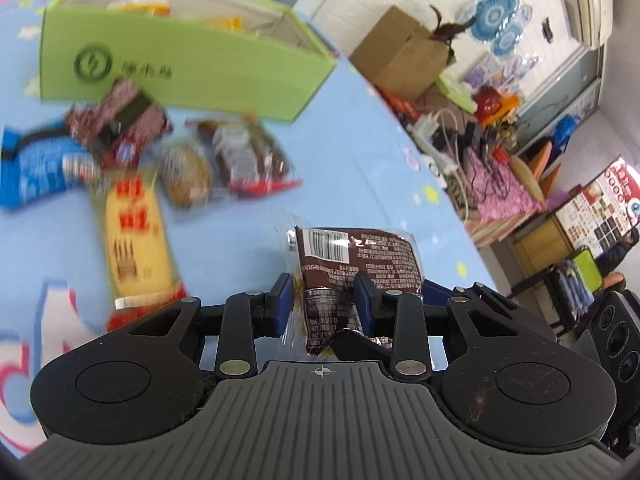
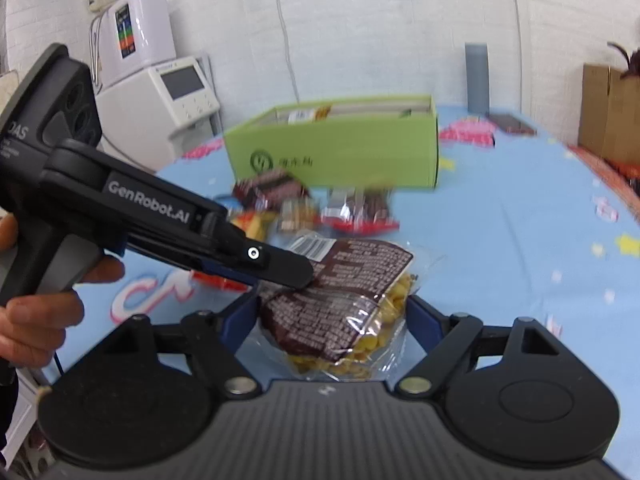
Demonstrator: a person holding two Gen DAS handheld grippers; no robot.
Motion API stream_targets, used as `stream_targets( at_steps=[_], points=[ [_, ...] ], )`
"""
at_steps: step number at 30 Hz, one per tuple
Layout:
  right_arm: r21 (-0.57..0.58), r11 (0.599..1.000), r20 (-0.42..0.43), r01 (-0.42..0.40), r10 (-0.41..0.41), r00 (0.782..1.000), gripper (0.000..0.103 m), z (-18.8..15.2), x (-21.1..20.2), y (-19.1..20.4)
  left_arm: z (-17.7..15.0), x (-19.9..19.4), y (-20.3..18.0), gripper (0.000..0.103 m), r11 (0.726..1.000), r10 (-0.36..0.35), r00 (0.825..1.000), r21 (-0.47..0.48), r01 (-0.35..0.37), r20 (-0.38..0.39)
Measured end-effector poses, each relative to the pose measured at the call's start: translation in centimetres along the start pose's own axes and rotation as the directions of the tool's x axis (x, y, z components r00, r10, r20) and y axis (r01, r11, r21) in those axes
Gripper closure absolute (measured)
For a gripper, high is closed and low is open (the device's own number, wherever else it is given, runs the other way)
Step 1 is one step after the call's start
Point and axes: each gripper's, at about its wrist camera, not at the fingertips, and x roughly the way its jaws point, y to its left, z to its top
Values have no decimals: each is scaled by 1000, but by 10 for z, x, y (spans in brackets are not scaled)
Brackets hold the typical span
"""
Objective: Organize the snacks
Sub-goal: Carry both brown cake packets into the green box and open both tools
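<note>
Left wrist view: a brown snack packet (image 1: 352,276) is seen pinched between the blue pads of the left gripper (image 1: 322,302), raised above the blue tablecloth (image 1: 360,160). In the right wrist view the same packet (image 2: 340,300), its clear end showing yellow pieces, lies between the fingers of the right gripper (image 2: 332,316). Those fingers are spread to either side of it, and whether they press on it cannot be told. The left gripper (image 2: 296,272) is seen there from the side, clamped on the packet's upper edge.

By the look of things, the task is judged to be partly done. A few packets are already visible inside the green box (image 1: 180,60), while a loose cluster is left on the cloth just in front of it: a blue packet (image 1: 36,168), a dark red packet (image 1: 120,124), a yellow packet (image 1: 132,244), a round biscuit packet (image 1: 186,176) and another brown packet (image 1: 250,160). The held packet is not yet in the box.

Open cloth is seen to the right of the cluster, between the held packet and the box. The table edge (image 1: 440,184) curves close on that side, with floor clutter beyond it. The box's near wall would have to be cleared from above.
</note>
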Motion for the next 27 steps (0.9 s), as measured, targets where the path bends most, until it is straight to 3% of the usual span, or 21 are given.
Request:
stream_targets(
  at_steps=[6, 11, 15, 21, 27],
  points=[
    [-58, 998, 64, -23, 26, 998, 19, 59, 24, -5, 58, -12, -2, 88, 998, 52, 994, 37, -55, 92],
    [-57, 995, 58, -87, 90, 994, 19, 112, 68, -12, 112, -14, 13, 88, 990, 127, 980, 45, -136, 150],
    [-96, 991, 41, -94, 98, 994, 20, 164, 110, -9, 162, -9, 26, 87, 979, 186, 964, 50, -199, 191],
    [-106, 991, -33, -84, 81, 996, 20, 216, 178, -26, 221, 29, 52, 85, 964, 253, 954, 39, -262, 163],
    [-95, 994, -149, -58, 44, 988, 20, 221, 244, -46, 244, 83, 84, 82, 946, 318, 944, 38, -322, 83]
  ],
)
